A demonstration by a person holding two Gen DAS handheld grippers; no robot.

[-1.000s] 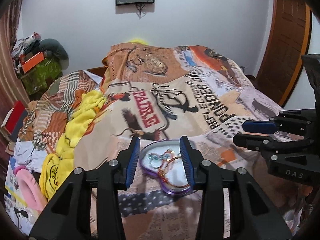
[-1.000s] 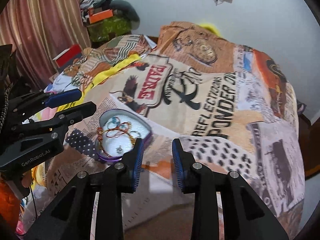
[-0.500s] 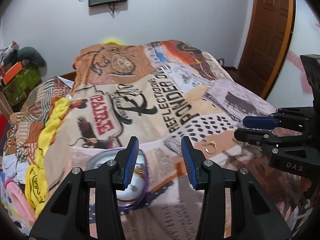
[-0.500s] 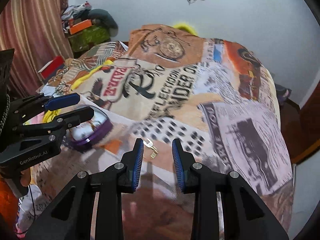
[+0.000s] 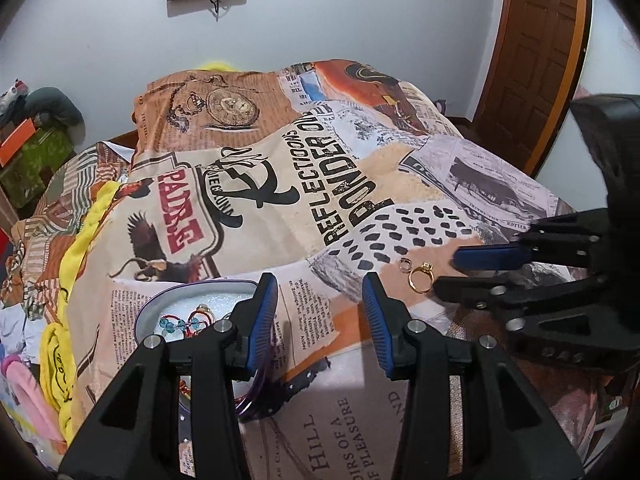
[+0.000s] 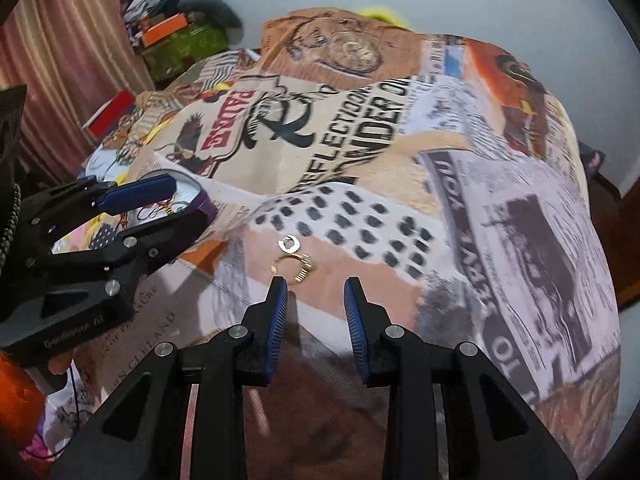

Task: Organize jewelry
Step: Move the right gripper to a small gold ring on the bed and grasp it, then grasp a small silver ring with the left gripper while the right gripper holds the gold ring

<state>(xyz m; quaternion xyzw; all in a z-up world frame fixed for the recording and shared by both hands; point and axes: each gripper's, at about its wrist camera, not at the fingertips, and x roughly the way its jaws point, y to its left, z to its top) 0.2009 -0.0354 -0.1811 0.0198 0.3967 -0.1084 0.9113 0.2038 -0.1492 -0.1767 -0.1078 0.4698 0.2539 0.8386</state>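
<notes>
We see our right gripper spread with nothing between its blue pads, just short of a gold ring and a small silver ring on the printed bedspread. Our left gripper, likewise spread and empty, hovers beside the purple-rimmed jewelry tin.

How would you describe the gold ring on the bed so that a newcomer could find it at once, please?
Start at the printed bedspread and find its patch of black spots. Just below them, on a tan strip ahead of the right gripper, lies the gold ring. Its smaller neighbour is silver; this one is larger, gold, with a raised setting.
</notes>
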